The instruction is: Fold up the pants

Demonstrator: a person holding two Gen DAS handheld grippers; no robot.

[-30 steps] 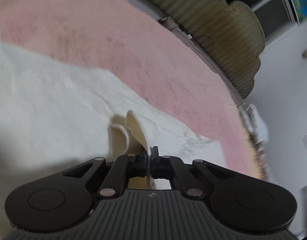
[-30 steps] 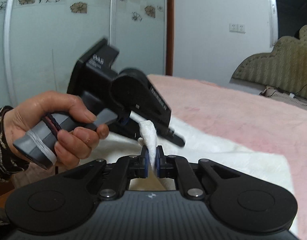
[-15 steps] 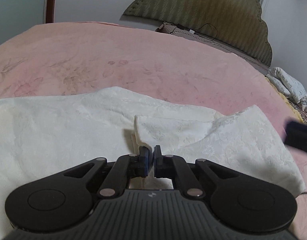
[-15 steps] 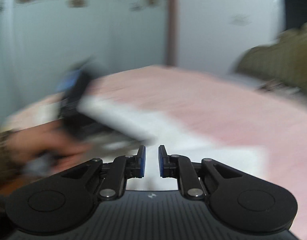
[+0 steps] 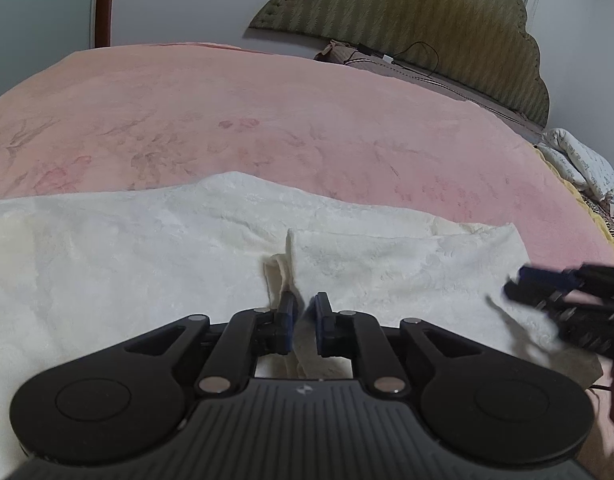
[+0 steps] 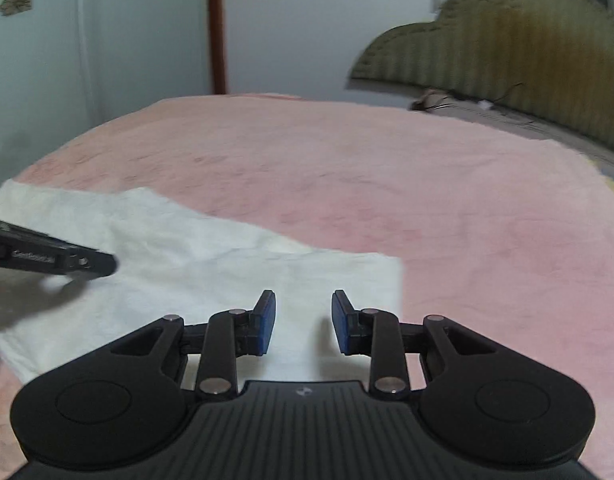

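Observation:
The cream-white pants (image 5: 147, 256) lie flat on the pink bedspread (image 5: 267, 120), folded over, with a raised fold ridge (image 5: 287, 256) just ahead of my left gripper (image 5: 305, 312). Its jaws stand slightly apart, with loose cloth between them. My right gripper (image 6: 303, 312) is open and empty, low over the right end of the pants (image 6: 227, 264). The right gripper also shows blurred at the right edge of the left wrist view (image 5: 575, 304). The left gripper's tip shows at the left edge of the right wrist view (image 6: 51, 258).
An olive padded headboard (image 5: 427, 32) stands at the far side of the bed. A cable and a small box (image 5: 371, 54) lie by it. Patterned pillows (image 5: 579, 160) sit at the right edge. White walls and a brown door frame (image 6: 217, 28) lie behind.
Both grippers let go of the pants edge and lowered. The right jaws opened wide and the left jaws parted slightly. The lifted cloth now lies flat on the bed.

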